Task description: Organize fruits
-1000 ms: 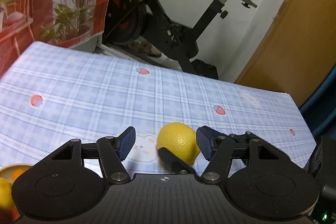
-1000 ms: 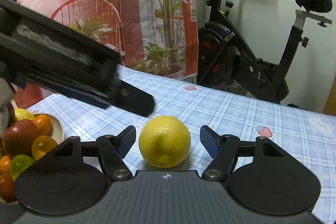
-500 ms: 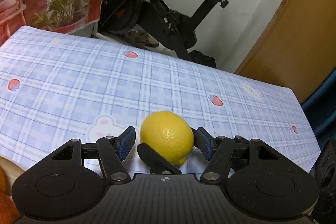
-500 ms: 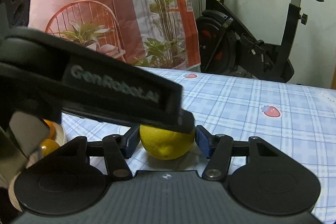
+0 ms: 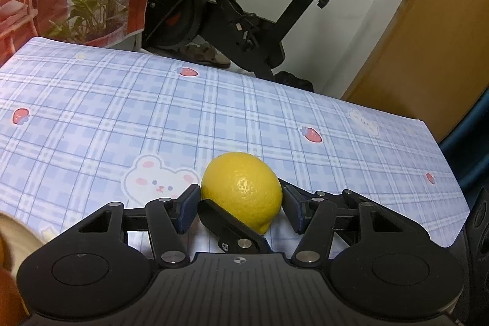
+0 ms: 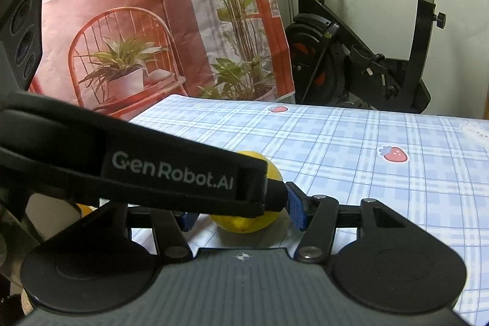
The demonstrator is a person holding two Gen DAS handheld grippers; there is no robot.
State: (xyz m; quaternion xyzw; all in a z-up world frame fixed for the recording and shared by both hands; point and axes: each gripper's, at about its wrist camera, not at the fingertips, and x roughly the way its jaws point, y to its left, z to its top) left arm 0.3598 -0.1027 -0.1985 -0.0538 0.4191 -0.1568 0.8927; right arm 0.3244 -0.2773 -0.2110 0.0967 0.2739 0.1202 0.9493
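lemon (image 5: pixel 241 188): sitting on my blue checked tablecloth (image 5: pixel 122 112), near the front edge, right next to the printed bear (image 5: pixel 157 177)

left gripper (image 5: pixel 241 205): mine, wrapped around the lemon, jaws have just been closing in. Left pad (image 5: pixel 188 208) looks like it's on the peel, right one is basically there too, so I'd call it pinching the lemon

right gripper (image 6: pixel 241 214): also mine, and yeah, it's on the same lemon. Jaws closed in and the right blue pad (image 6: pixel 296 211) sits against the side of the fruit. Left pad is mostly hidden behind my other gripper, which cuts straight across the view

fruit bowl (image 5: pixel 15 234): just a sliver at the far left of the left camera, something orange in it

background: exercise bike (image 5: pixel 244 20) behind the table, plant-print curtain (image 6: pixel 152 20) off to the left
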